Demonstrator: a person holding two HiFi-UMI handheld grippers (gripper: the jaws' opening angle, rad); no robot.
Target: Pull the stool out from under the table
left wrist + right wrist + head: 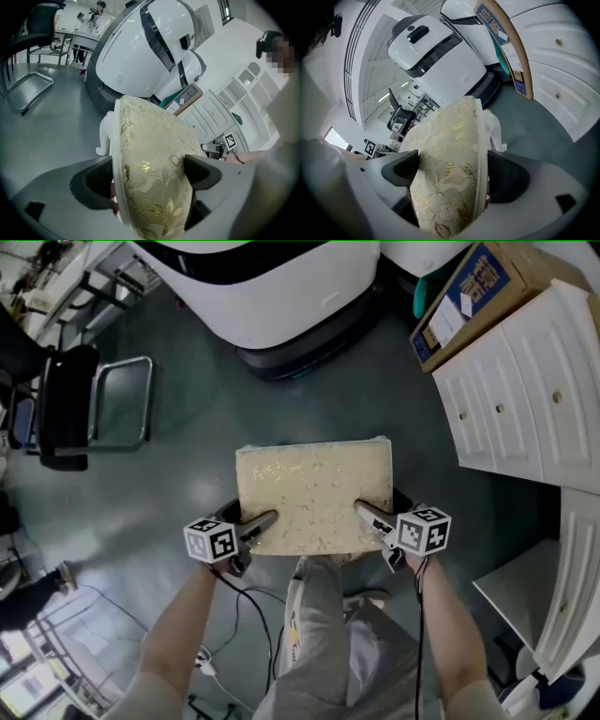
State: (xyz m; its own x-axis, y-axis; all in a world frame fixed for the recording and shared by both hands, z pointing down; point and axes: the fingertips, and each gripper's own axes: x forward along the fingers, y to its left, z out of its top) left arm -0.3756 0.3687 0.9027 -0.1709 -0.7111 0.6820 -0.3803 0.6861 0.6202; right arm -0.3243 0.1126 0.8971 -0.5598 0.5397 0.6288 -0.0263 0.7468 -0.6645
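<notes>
Left gripper point(265, 520) and right gripper point(367, 513) each clamp opposite cushion edges of the stool point(314, 498), seemingly for an even, straight pull; it sits on open floor left of the white cabinet point(525, 399)

The left gripper point(255, 527) and right gripper point(373, 519) are dark grey, each bearing a white cube point(210, 540) with black square markers. Black cables point(418, 615) trail from both; the wearer's trousers point(323, 615) are light grey

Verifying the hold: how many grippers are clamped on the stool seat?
2. The left gripper clamps the stool at its near left edge, the right gripper at its near right edge. Neither is hidden.
</notes>
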